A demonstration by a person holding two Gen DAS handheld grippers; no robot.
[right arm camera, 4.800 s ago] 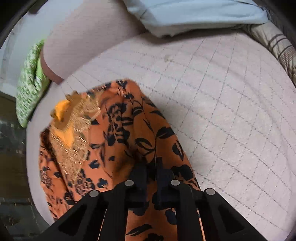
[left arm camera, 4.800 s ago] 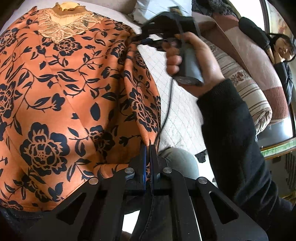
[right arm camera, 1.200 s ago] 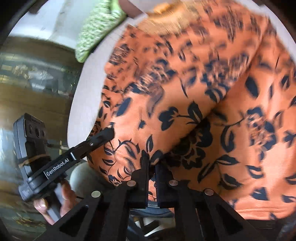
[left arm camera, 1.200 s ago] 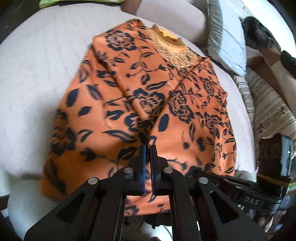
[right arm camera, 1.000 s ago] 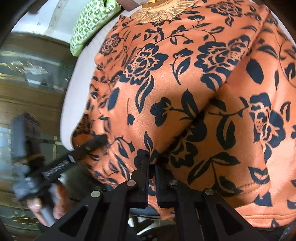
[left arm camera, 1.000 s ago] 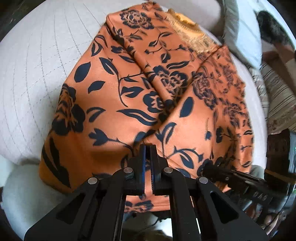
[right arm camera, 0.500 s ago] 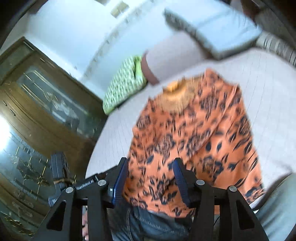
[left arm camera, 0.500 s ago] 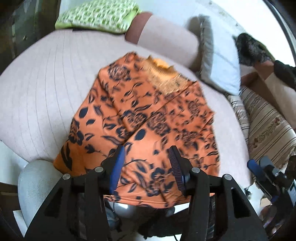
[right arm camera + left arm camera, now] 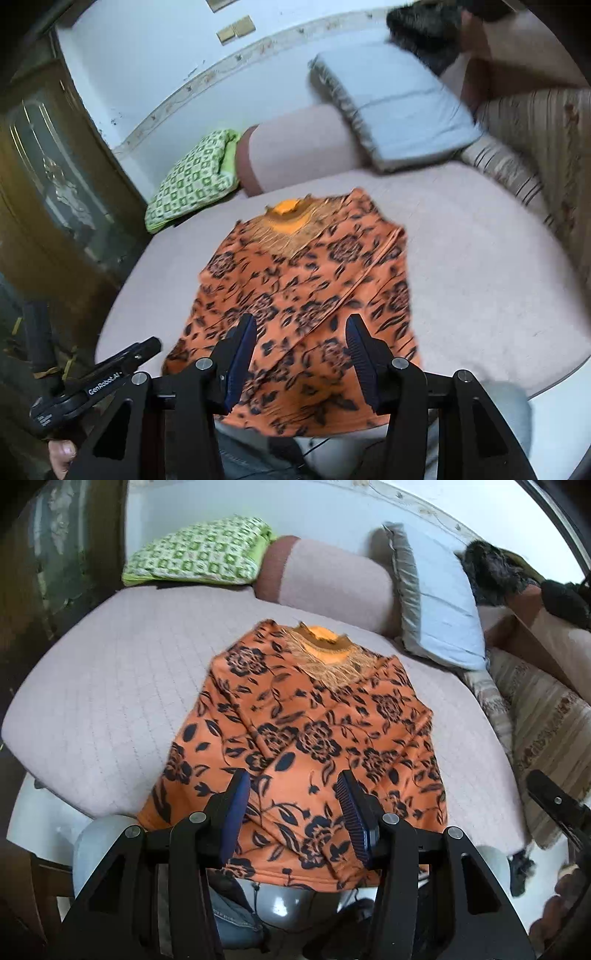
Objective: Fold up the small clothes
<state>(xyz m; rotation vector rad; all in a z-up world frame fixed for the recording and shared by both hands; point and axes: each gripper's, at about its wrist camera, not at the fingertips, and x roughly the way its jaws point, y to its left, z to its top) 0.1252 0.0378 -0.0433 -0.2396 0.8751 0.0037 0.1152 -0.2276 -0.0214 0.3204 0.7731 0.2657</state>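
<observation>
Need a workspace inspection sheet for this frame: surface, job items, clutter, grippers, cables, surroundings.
Surface: pink quilted mattress, bare around the garment.
Job's things: orange floral top lies flat, collar at the far end, both sides folded in toward the middle, hem hanging over the near edge.
Clutter: green patterned cushion, pink bolster, pale blue pillow, dark furry item, all along the far edge.
Grippers: left gripper and right gripper both open, above the top's near end, nothing between the pads.
Cables: thin dark cord below the hem, unclear where it runs.
Surroundings: dark wooden cabinet on the left, striped bedding on the right, white wall behind.
</observation>
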